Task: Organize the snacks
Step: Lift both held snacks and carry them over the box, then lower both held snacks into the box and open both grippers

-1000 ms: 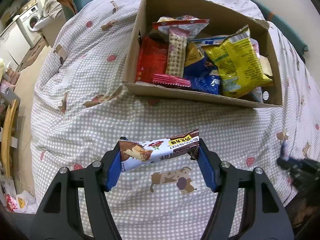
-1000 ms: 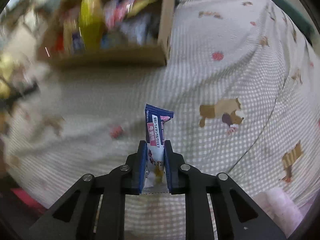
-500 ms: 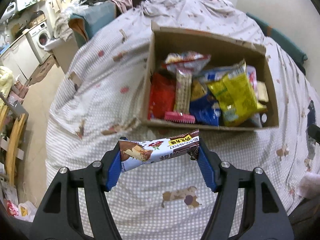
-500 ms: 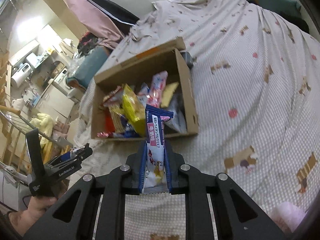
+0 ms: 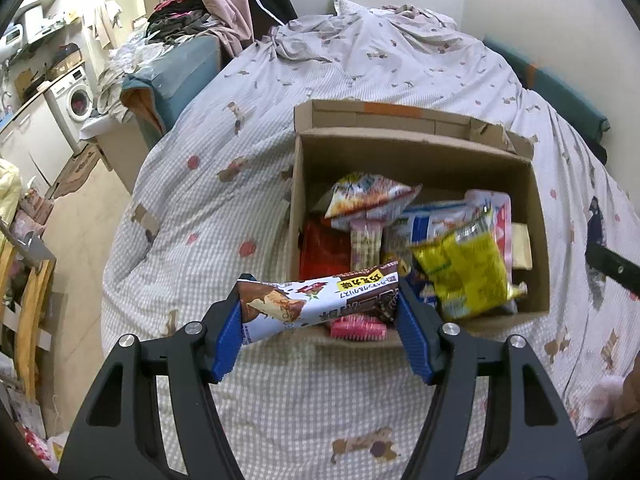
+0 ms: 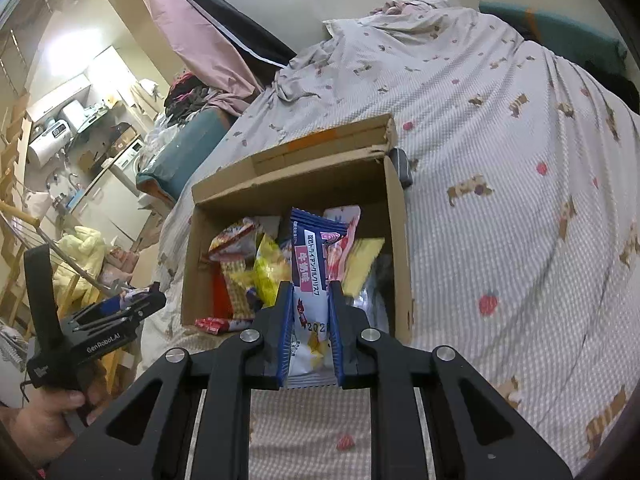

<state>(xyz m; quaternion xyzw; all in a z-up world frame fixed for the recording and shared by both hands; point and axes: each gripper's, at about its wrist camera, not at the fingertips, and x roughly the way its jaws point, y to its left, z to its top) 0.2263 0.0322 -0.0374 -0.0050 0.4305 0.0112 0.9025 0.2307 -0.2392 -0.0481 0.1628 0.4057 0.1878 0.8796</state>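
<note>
An open cardboard box (image 5: 416, 160) sits on the bed and holds several snack packs, among them a yellow bag (image 5: 464, 272) and a red pack (image 5: 320, 248). My left gripper (image 5: 320, 316) is shut on a brown and white snack bar (image 5: 316, 300), held crosswise in front of the box's near wall. My right gripper (image 6: 310, 320) is shut on a blue and white snack pack (image 6: 310, 276), held upright in front of the same box (image 6: 396, 216). The left gripper also shows in the right wrist view (image 6: 120, 312), hand-held at the left.
The bed has a checked cover with animal prints (image 5: 224, 216). A small dark object (image 6: 401, 166) lies by the box's far right corner. A teal cushion (image 5: 560, 96) lies along the wall. A washing machine (image 5: 74, 98) and clutter stand left of the bed.
Both grippers have risen and drawn back from the bed, each keeping its snack. The box now appears farther off and lower in both views.
</note>
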